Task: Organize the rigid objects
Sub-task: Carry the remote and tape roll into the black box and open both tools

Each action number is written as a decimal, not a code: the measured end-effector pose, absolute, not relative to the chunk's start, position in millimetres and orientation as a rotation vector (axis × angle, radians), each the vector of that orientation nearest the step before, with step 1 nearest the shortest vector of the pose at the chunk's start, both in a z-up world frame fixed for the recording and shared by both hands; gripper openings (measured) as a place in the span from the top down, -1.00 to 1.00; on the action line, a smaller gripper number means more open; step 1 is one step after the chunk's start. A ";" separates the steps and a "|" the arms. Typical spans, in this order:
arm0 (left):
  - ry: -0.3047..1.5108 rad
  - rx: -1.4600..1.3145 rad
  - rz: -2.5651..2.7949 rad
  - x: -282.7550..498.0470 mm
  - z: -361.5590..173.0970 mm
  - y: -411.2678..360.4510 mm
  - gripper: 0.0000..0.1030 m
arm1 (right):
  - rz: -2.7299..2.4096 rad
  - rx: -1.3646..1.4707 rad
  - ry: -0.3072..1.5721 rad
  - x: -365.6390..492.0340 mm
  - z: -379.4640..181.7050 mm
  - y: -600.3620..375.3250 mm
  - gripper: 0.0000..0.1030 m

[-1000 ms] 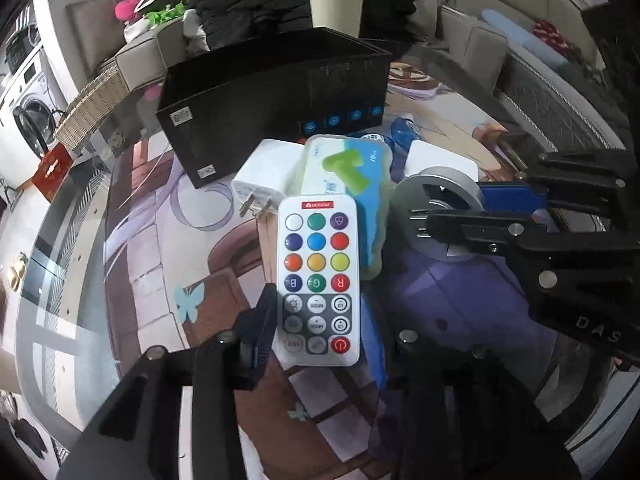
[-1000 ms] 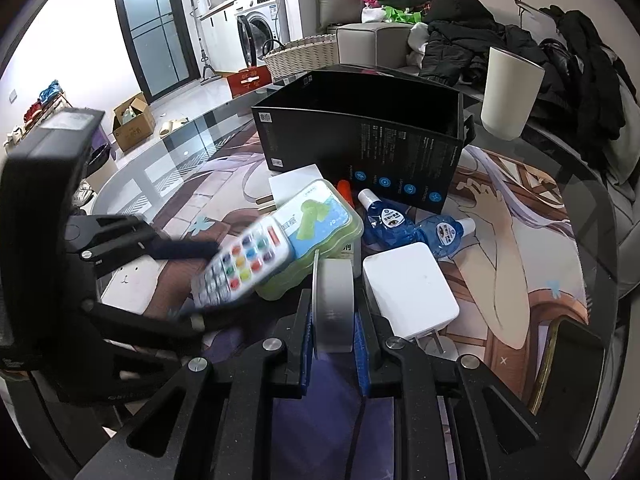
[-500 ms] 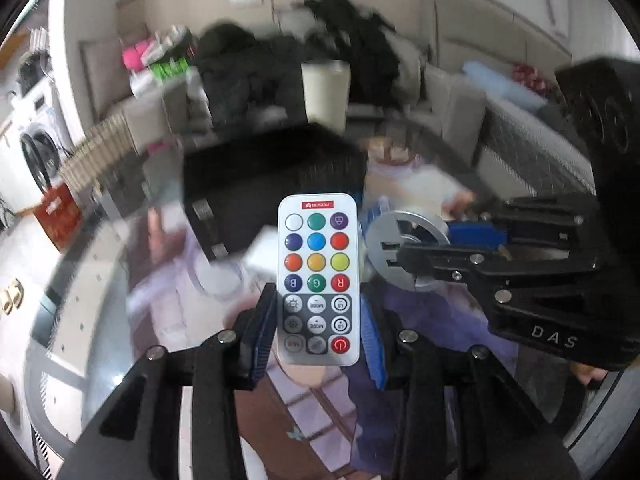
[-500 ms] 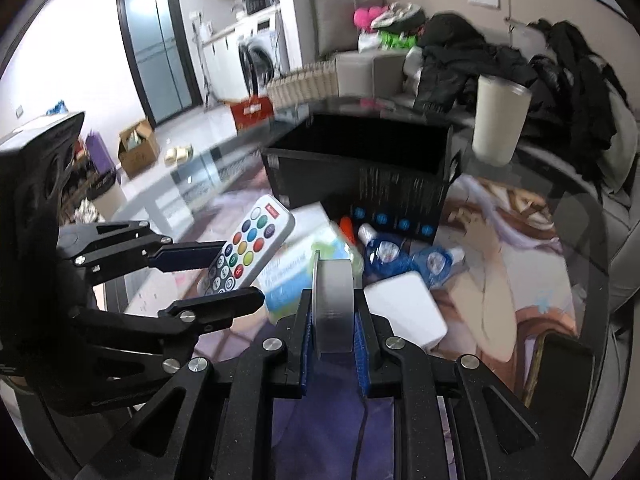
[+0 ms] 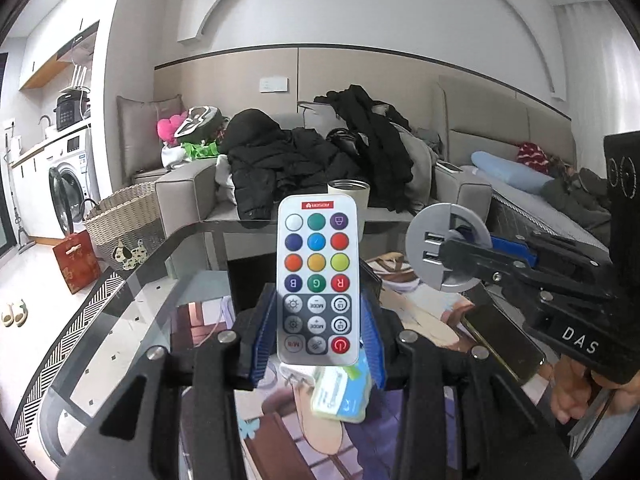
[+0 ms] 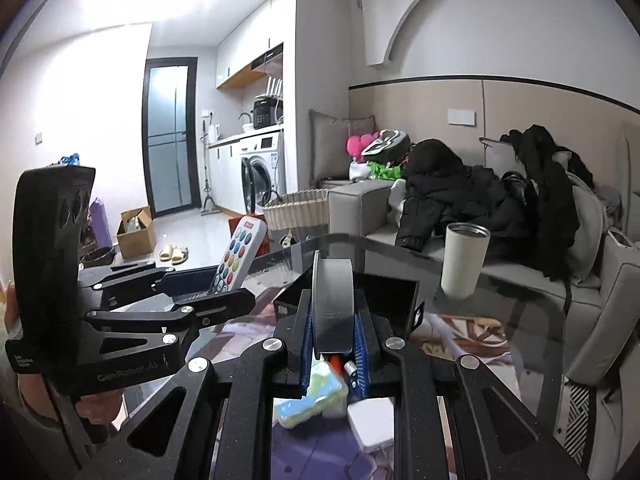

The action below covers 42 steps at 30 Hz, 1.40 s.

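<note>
My left gripper (image 5: 318,336) is shut on a white remote (image 5: 317,280) with coloured buttons and holds it upright, high above the table; the remote also shows in the right wrist view (image 6: 238,256). My right gripper (image 6: 334,340) is shut on a grey round USB socket disc (image 6: 333,300), held on edge; the disc also shows in the left wrist view (image 5: 436,252). The black open box (image 6: 384,292) stands just beyond and below both grippers. A green-blue case (image 5: 340,392) and a white adapter (image 6: 370,420) lie on the table beneath.
A white cup (image 6: 464,260) stands on the glass table (image 5: 132,320) behind the box. A phone (image 5: 500,340) lies to the right. A sofa with dark clothes (image 5: 304,160) lies beyond; a wicker basket (image 5: 116,220) stands on the floor at the left.
Both grippers have risen and tilted up with their objects still held. The table items have dropped low in view and the room's walls now fill the frames.
</note>
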<state>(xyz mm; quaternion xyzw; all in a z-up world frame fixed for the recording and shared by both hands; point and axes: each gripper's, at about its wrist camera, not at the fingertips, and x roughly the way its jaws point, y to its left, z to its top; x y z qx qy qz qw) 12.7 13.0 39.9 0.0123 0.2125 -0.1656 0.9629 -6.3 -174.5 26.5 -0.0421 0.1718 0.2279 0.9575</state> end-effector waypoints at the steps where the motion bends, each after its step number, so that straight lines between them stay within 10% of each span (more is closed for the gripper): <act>1: 0.434 0.019 -0.339 18.6 42.7 15.3 0.27 | 0.455 -0.082 0.342 -3.1 28.7 -174.6 0.67; 18: 0.425 -0.037 -0.308 114.2 57.5 18.9 0.27 | 0.342 -0.035 0.268 98.6 59.6 -155.9 0.67; 42: 1.001 0.021 -0.294 189.4 -29.8 -8.6 0.27 | 0.352 -0.076 0.924 215.2 -62.0 -140.5 0.67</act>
